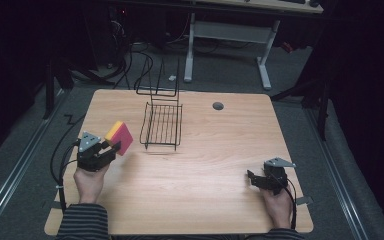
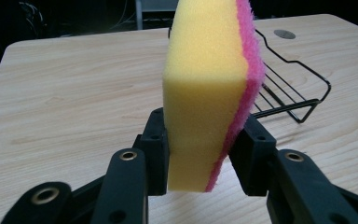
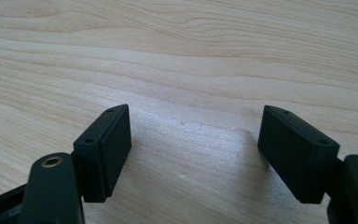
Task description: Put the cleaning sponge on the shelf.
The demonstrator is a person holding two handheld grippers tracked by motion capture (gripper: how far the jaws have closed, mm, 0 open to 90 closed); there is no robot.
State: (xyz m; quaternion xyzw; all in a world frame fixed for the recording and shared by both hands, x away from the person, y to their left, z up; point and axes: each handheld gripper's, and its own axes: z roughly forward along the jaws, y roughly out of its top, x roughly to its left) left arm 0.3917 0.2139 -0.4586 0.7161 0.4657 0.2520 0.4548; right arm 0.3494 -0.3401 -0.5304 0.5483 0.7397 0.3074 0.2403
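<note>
1. So, the left gripper (image 1: 111, 149) is clamped on the sponge (image 1: 119, 136), which stands on edge between the jaws, yellow foam to one side and pink scrub layer to the other, lifted clear of the table (image 1: 210, 165) near its left edge.
2. From the left gripper view, the pads bite only the lower part of the sponge (image 2: 212, 88), and most of it towers above them. I'd say a soft thing held that low can flop or twist, so a slow, level carry would serve best.
3. The wire rack (image 1: 162, 124) looks like the likely place for it; it sits just to the right and a little further back, with the open basket part facing up.
4. To my eye, the rack's tall wire back and thin rim are what could snag the sponge. Coming in over the low front rim and lowering straight down seems the safer line.
5. The right gripper (image 1: 253, 177) rests near the table's right front corner, jaws apart with nothing between them, well away from the rack.
6. A small round grommet (image 1: 218, 106) sits in the tabletop beyond the rack, out of the path.
7. Otherwise the wood between sponge and rack is bare.
</note>
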